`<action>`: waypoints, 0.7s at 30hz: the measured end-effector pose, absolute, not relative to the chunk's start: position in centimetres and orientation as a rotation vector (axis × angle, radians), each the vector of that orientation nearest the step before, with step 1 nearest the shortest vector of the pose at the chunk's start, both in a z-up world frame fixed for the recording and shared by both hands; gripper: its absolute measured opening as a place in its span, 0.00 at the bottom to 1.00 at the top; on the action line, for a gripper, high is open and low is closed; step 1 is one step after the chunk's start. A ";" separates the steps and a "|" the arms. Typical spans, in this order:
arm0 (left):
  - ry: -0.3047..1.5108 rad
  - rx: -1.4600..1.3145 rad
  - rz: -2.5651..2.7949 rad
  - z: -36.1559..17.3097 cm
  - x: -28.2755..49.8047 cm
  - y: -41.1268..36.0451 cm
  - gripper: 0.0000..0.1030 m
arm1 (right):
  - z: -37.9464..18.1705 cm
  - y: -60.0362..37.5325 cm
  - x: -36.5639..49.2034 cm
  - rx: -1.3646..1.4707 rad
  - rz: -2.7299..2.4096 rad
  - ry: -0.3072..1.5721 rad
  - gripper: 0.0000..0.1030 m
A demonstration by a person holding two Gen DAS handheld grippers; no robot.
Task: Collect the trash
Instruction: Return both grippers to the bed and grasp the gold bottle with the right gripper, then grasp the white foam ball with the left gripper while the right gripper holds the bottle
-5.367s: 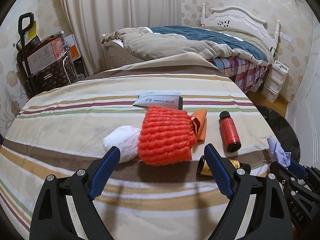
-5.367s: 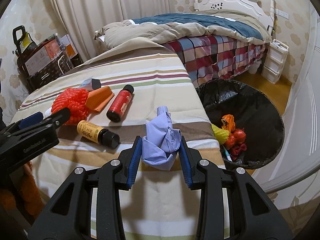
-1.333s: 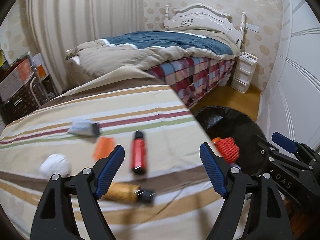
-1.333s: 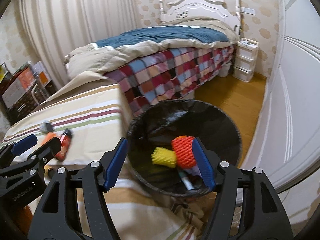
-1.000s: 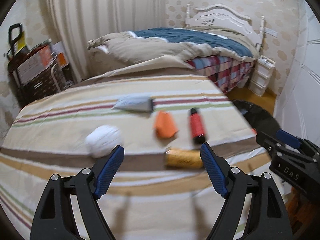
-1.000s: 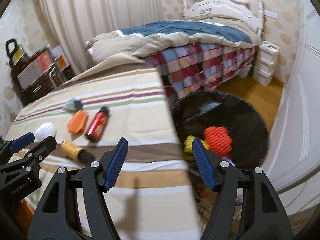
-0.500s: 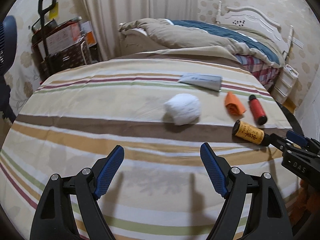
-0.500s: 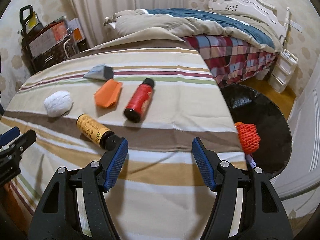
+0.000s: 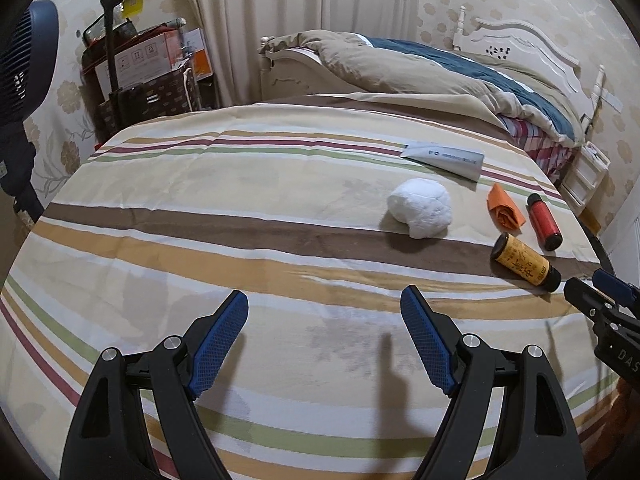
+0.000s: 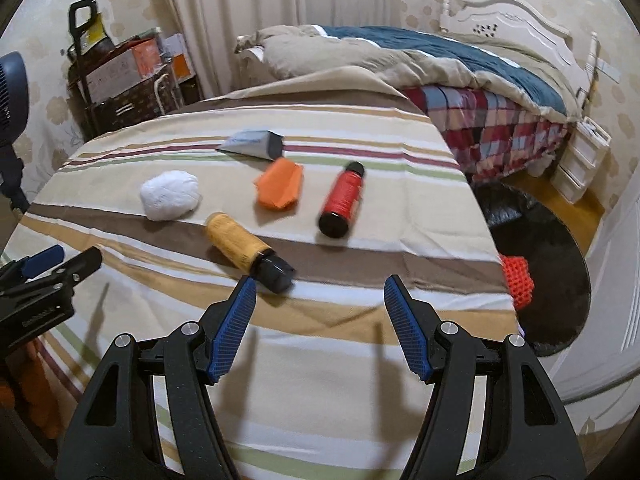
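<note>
Wad (image 10: 170, 195), paper (image 10: 280, 184), bottles (image 10: 342, 200) lie on table (image 10: 360, 320); bin (image 10: 560, 280) right.

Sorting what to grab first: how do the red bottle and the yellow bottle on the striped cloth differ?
The red bottle is plain red and slimmer, lying farther from the grippers beside the orange paper. The yellow bottle carries printed black characters on its label, looks stubbier, and lies nearest the right gripper. Their black caps point opposite ways: the red's away, the yellow's toward the grippers. Both lie on their sides, capped.

Orange net (image 10: 518, 282) now binned
</note>
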State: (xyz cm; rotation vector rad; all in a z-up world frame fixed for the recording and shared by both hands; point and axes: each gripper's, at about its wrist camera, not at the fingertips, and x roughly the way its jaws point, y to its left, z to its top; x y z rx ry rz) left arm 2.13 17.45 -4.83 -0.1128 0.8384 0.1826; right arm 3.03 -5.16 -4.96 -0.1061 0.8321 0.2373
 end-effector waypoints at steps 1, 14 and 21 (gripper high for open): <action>0.839 -0.116 0.184 -4.9 2.1 17.6 0.76 | -5.0 -4.7 3.3 -0.114 0.252 0.833 0.63; 0.845 -0.119 0.183 -5.1 2.7 17.9 0.76 | -6.7 -0.4 6.3 -0.168 0.343 0.891 0.37; 0.826 -0.089 0.169 -4.9 3.5 17.1 0.78 | -7.0 -0.2 6.2 -0.165 0.337 0.891 0.26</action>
